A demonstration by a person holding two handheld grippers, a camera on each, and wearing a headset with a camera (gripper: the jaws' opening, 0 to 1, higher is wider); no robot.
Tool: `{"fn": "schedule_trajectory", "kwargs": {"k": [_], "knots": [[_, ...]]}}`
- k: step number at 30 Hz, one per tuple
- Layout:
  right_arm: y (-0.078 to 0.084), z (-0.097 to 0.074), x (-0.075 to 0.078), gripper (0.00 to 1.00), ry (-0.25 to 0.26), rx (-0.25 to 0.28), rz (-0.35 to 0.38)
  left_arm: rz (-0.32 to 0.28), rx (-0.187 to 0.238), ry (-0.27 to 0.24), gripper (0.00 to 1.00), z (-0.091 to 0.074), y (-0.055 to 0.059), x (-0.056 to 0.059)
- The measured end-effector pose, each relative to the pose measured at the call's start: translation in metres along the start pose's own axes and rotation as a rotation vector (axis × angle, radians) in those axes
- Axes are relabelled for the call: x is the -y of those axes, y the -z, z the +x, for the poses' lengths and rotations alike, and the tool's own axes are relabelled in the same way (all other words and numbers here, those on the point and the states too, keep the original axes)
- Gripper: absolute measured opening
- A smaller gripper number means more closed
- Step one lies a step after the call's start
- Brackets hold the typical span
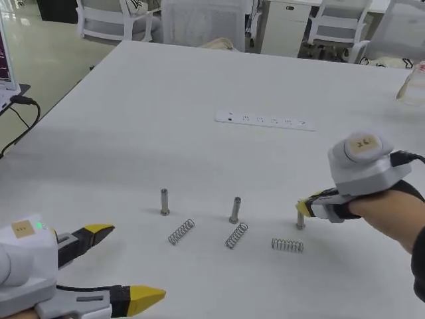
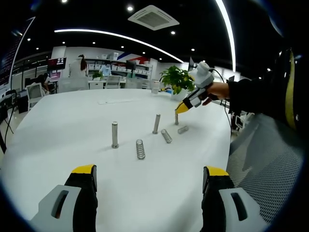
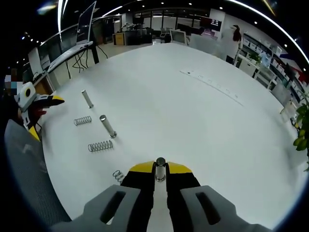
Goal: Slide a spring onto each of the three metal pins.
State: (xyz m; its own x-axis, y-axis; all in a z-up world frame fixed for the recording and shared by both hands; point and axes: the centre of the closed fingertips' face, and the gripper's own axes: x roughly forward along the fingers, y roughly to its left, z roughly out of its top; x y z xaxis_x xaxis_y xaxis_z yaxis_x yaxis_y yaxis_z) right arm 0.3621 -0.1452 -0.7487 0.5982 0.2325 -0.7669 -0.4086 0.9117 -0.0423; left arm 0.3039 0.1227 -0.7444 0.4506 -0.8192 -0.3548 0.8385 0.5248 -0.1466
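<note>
Three short metal pins stand in a row on the white table [image 1: 199, 100]: left pin [image 1: 165, 201], middle pin [image 1: 235, 210], right pin [image 1: 300, 221]. A spring lies flat in front of each: left spring [image 1: 180, 231], middle spring [image 1: 236, 235], right spring [image 1: 287, 245]. My right gripper [image 1: 305, 207] is shut on the right pin [image 3: 160, 163], the yellow-tipped jaws pinching it just below its top. My left gripper [image 1: 126, 262] hovers wide open near the table's front left edge with nothing between its fingers, facing the left pin [image 2: 115, 134] and left spring [image 2: 140, 149].
A white power strip [image 1: 264, 120] lies flat beyond the pins. A laptop with a black cable [image 1: 20, 113] sits off the table's left side. Office chairs [image 1: 106, 20] stand behind the far edge. A clear container [image 1: 413, 85] stands at the far right.
</note>
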Motion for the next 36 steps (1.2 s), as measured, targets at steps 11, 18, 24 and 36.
{"fn": "schedule_trajectory", "kwargs": {"k": [11, 18, 24, 36], "knots": [[0.005, -0.005, 0.000, 0.05, -0.007, -0.004, 0.009, 0.004, -0.004, -0.004, 0.88, -0.001, 0.000, -0.001], [0.008, -0.008, -0.001, 0.05, -0.009, -0.014, 0.006, 0.010, -0.010, 0.002, 0.88, 0.000, 0.000, 0.001], [0.010, -0.009, -0.002, 0.05, -0.011, -0.021, 0.003, 0.011, -0.011, 0.003, 0.88, 0.000, -0.001, 0.000], [0.011, -0.012, -0.002, 0.05, -0.013, -0.037, 0.007, 0.009, -0.011, 0.008, 0.88, 0.001, 0.000, 0.002]]}}
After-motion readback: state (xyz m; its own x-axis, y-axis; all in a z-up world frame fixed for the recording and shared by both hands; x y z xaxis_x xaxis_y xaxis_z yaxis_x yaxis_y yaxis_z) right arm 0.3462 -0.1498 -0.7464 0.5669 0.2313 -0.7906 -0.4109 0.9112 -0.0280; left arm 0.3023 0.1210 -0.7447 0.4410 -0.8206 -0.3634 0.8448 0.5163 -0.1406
